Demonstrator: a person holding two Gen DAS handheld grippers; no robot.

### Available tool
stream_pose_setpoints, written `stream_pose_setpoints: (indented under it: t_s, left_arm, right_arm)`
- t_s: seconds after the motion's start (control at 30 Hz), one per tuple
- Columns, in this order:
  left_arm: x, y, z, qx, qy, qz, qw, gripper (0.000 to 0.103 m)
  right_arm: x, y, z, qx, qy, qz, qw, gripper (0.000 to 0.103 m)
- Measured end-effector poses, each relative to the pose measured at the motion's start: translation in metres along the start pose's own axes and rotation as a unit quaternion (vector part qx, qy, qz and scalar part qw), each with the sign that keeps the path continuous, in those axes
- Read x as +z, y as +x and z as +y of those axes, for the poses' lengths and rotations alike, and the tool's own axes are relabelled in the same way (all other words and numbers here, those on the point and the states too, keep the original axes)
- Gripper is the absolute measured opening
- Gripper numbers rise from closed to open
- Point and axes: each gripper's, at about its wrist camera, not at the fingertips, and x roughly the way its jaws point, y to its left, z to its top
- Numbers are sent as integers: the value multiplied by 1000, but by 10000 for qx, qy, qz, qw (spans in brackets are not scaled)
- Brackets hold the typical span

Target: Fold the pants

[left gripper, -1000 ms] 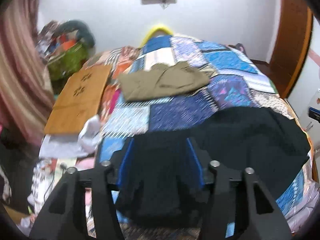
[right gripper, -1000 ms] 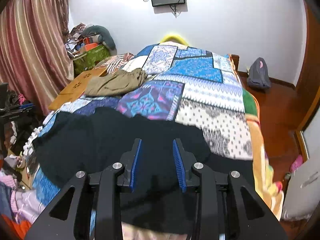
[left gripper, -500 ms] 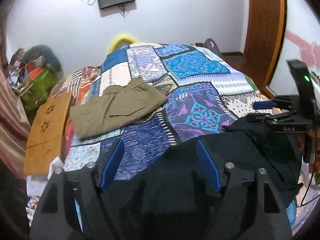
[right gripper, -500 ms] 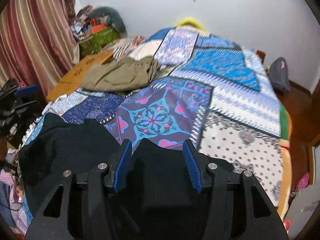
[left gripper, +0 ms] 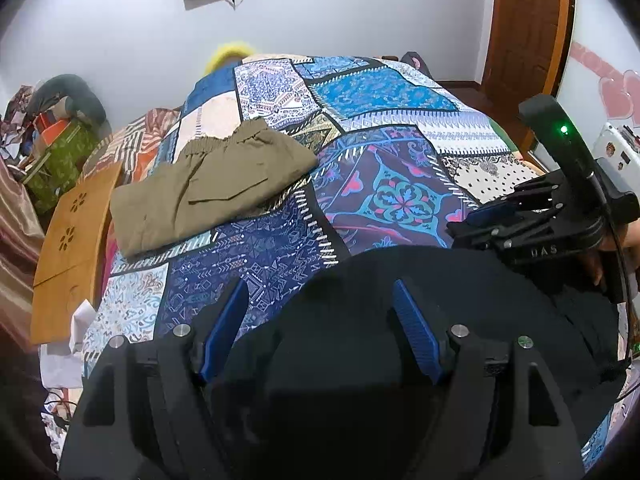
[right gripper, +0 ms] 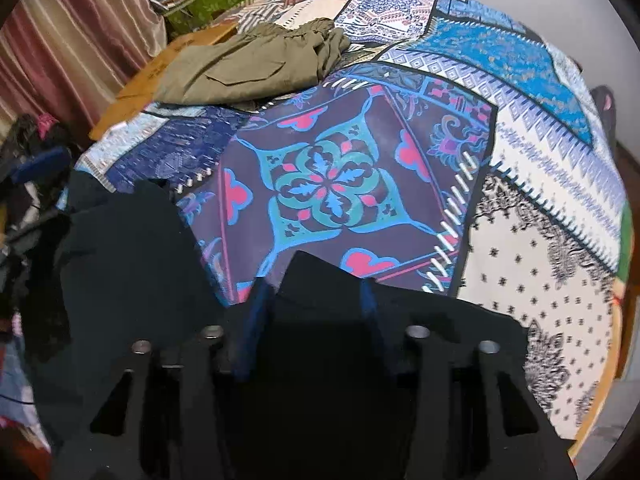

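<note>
Black pants [left gripper: 440, 280] lie bunched across the near end of the patchwork bedspread [left gripper: 392, 196]. My left gripper [left gripper: 320, 332] hangs over them with its blue pads wide apart, open, the cloth loose beneath. My right gripper [right gripper: 313, 316] points steeply down at the pants' right part [right gripper: 132, 248]. Its jaws are closing, and a raised fold of black cloth fills the gap and touches both pads. In the left wrist view the right gripper [left gripper: 460, 226] shows at the right, low over the pants' edge.
Folded olive pants [left gripper: 208, 188] [right gripper: 256, 68] rest on the far left of the bed. A wooden board [left gripper: 68, 248] leans along the bed's left side, with clutter and a striped curtain [right gripper: 80, 40] beyond. A wooden door [left gripper: 524, 40] stands at the right.
Both grippers have moved forward and down over the bed. The left jaws have spread wider off the black cloth. The right jaws widened, then narrowed on a fold of it.
</note>
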Motion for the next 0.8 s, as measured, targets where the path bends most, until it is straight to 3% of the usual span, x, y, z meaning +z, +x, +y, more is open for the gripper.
stream_pose_setpoints:
  t_s: [0.13, 0.2, 0.43, 0.6, 0.8]
  left_arm:
    - [0, -2, -1, -45, -80, 47, 9999, 74]
    - [1, -4, -3, -85, -117, 74, 9999, 74]
    - [11, -28, -27, -380, -83, -17, 9992, 74]
    - [16, -51, -67, -642, 212, -135, 9976, 74]
    - [17, -68, -132, -1103, 611, -102, 9920, 74]
  right_arm:
    - [-2, -5, 5, -46, -120, -72, 9999, 13]
    - [2, -7, 5, -23, -89, -103, 9999, 9]
    - [-6, -67, -3, 7, 137, -804, 9967, 7]
    - [-23, -134, -14, -151, 294, -1507, 9880, 7]
    - [-55, -189, -42, -383, 640, -2046, 9760, 7]
